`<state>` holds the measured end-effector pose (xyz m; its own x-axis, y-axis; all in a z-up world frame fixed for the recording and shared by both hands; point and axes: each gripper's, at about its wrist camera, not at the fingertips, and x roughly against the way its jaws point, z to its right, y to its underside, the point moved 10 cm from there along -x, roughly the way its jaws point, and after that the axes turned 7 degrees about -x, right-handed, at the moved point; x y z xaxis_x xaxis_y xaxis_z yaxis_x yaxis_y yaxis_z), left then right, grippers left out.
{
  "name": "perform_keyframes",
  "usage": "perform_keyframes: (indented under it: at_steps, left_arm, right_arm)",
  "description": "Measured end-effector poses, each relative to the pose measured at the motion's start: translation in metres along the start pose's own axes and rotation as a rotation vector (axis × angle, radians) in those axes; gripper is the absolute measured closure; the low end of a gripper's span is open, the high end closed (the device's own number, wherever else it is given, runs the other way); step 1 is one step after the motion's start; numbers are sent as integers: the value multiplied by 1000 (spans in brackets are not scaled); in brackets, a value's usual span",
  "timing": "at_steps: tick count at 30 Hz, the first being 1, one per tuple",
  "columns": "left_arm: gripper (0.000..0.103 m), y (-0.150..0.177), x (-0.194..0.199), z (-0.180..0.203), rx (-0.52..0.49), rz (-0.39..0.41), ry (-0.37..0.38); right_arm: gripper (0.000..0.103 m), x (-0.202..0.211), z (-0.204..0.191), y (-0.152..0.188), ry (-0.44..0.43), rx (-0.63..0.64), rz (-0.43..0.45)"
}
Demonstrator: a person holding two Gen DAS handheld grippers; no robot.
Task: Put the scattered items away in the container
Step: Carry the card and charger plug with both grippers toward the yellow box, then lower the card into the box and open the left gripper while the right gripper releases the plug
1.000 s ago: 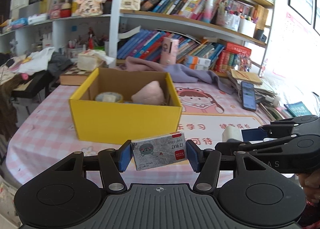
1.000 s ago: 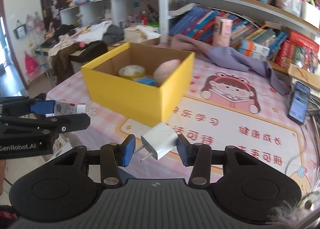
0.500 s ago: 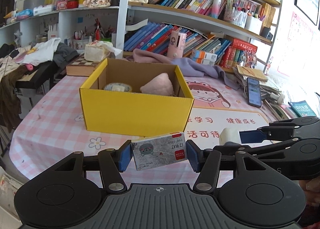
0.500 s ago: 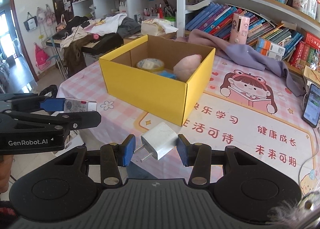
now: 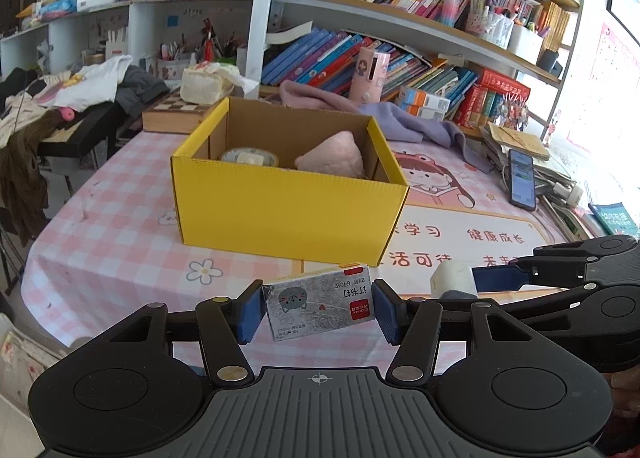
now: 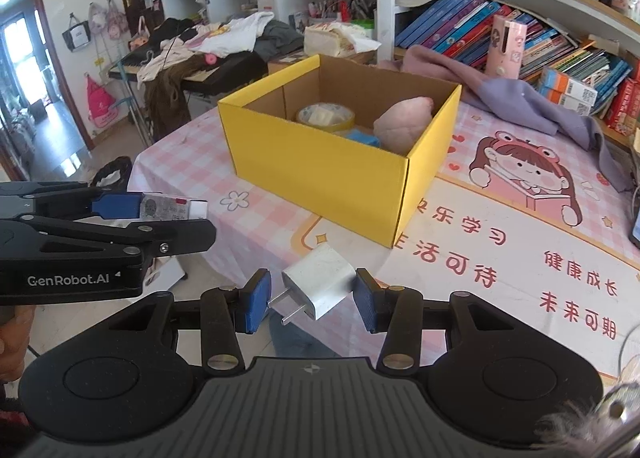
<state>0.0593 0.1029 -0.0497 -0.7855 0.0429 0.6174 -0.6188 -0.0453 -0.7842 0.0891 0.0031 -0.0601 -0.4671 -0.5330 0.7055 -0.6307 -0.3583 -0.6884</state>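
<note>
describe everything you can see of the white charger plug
The white charger plug is a small boxy adapter of smooth, glossy plastic with rounded edges. Two flat metal prongs stick out of one face, pointing lower left in the right wrist view. It sits tilted, gripped between the blue pads of the right tongs, held above the table's near edge in front of the yellow box.
</note>
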Motion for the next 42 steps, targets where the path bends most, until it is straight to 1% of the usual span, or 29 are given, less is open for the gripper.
perform_keyframes:
  at_steps: [5, 9, 12, 19, 24, 27, 30, 33, 37, 39, 42]
  left_arm:
    - [47, -5, -9, -4, 9, -8, -28]
    - [47, -20, -14, -10, 5, 11, -57]
    - [47, -34, -21, -13, -8, 24, -75]
    - [47, -71, -43, -24, -36, 48, -106]
    - [47, -101, -65, -34, -50, 65, -129]
    - [47, -117, -83, -38, -69, 61, -132]
    - [47, -129, -105, -40, -106, 36, -131]
    - [47, -141, -130, -41, -155, -5, -110]
    - [47, -149, -166, -40, -241, -71, -80]
    - [47, -150, -185, -39, -263, -113, -54]
    - [47, -147, -210, -40, -288, -171, -40]
  right_arm:
    - [60, -13, 4, -6, -32, 11, -15]
    - [60, -20, 7, -22, -52, 34, 11]
    - [60, -23, 12, -38, -61, 52, 45]
    - [60, -41, 30, -81, -74, 72, 89]
    - [60, -59, 42, -113, -82, 94, 113]
    - [60, -76, 47, -130, -85, 117, 118]
    - [60, -94, 53, -145, -75, 133, 123]
    - [60, -112, 58, -155, -55, 160, 115]
    - [60, -141, 62, -155, -36, 237, 46]
    - [60, -155, 64, -152, -31, 273, 1]
    - [60, -172, 65, -147, -33, 312, -60]
